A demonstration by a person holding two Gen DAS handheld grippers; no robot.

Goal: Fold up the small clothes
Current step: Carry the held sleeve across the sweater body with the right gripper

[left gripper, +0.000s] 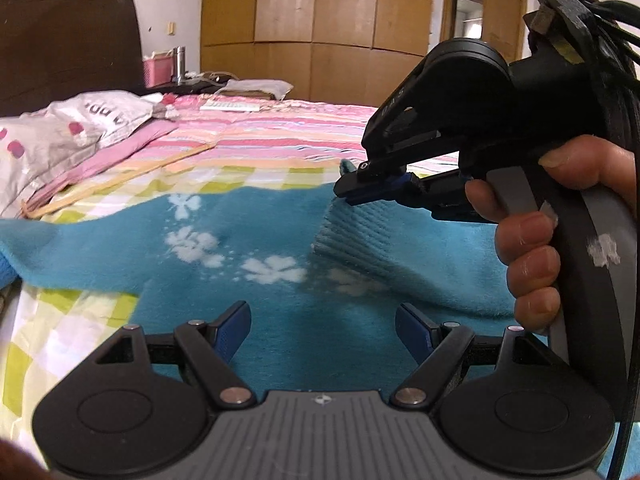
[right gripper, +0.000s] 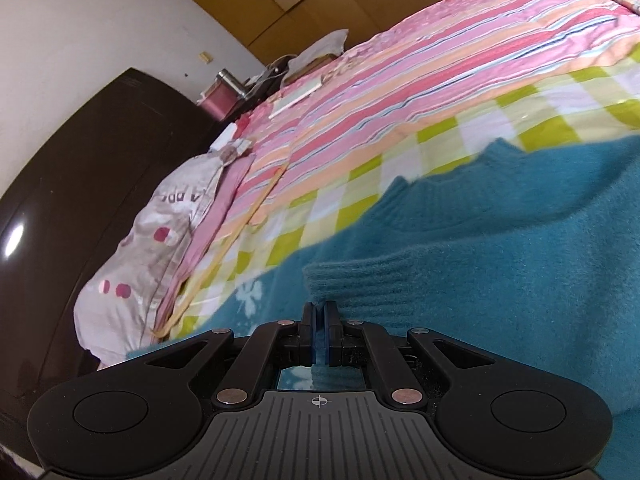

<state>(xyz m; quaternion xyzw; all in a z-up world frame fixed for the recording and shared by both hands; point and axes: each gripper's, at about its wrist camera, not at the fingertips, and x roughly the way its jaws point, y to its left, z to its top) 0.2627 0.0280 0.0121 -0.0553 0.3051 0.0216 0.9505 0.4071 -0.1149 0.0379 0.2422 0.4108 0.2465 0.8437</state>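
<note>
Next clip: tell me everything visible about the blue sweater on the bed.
The sweater is teal-blue, fuzzy knit, with white flower prints and a ribbed sleeve cuff. It lies spread flat on the checked sheet. The right tool is shut on the cuff, lifting the sleeve over the body; the left tool is open above it.

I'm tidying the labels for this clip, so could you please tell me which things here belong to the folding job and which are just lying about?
Part of the job:
- blue sweater, spread on the bed
- its ribbed cuff, pinched by the right gripper
- left gripper, open above the sweater

Just lying about:
- pillow
- pink box
- metal flask
- wardrobe
</note>
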